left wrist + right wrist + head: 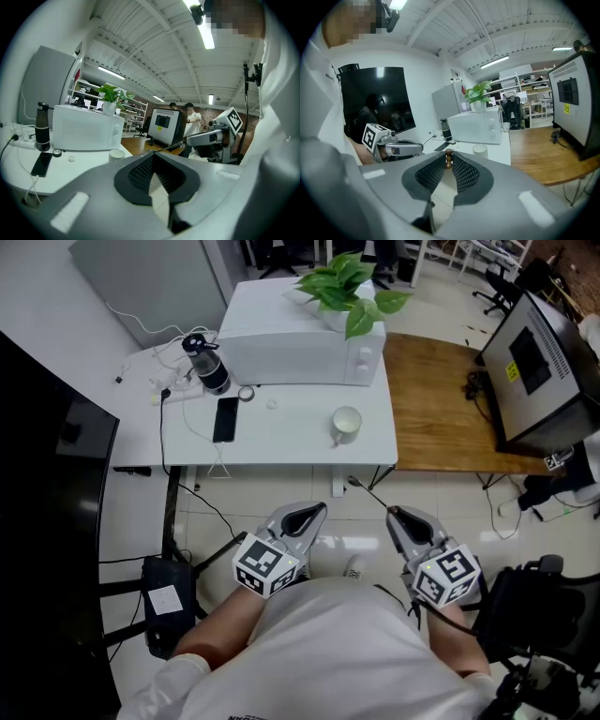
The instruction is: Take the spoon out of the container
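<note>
My right gripper (394,512) (448,157) is shut on a thin dark spoon (367,493). The spoon's brown knobbed end (448,159) shows between the pads, and its shaft (168,146) points toward the table. The right gripper hangs over the floor, close to my body and short of the table's front edge. A white cup (346,424) (480,149) (117,153) stands near the front right of the white table (291,442), apart from the spoon. My left gripper (319,509) (152,153) is beside the right one, shut on nothing.
A white microwave (300,343) with a green plant (342,287) on top stands at the table's back. A black phone (225,418), a dark bottle (206,362) and cables lie at the left. A wooden table (441,399) with a monitor (544,362) adjoins on the right.
</note>
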### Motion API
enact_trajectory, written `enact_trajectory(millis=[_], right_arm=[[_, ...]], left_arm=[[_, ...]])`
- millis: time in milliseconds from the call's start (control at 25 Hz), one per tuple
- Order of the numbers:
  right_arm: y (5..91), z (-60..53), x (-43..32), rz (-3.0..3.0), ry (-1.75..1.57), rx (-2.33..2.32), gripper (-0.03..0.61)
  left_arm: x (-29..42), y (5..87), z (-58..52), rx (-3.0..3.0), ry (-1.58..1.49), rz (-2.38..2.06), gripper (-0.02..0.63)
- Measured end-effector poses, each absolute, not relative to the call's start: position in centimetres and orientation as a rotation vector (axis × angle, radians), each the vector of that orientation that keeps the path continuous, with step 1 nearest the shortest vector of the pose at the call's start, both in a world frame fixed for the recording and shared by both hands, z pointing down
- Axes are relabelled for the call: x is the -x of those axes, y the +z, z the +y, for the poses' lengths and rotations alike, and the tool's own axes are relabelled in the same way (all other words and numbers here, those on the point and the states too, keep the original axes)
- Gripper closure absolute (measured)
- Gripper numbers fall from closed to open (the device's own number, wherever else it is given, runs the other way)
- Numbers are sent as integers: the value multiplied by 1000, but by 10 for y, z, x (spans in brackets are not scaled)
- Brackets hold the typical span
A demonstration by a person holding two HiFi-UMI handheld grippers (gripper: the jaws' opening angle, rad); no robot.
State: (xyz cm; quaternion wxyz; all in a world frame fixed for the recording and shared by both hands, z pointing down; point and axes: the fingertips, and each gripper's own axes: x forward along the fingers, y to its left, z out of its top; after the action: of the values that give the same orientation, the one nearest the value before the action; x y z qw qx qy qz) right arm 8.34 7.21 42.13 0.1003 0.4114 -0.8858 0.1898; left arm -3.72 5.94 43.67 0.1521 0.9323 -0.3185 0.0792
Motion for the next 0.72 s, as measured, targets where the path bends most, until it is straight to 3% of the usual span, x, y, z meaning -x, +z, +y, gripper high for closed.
enact_trajectory(millis=[720], right_arm=[[424, 76, -86, -2606, 570, -1216, 526]], left_arm=[[34, 439, 63, -2679, 244, -896, 610]])
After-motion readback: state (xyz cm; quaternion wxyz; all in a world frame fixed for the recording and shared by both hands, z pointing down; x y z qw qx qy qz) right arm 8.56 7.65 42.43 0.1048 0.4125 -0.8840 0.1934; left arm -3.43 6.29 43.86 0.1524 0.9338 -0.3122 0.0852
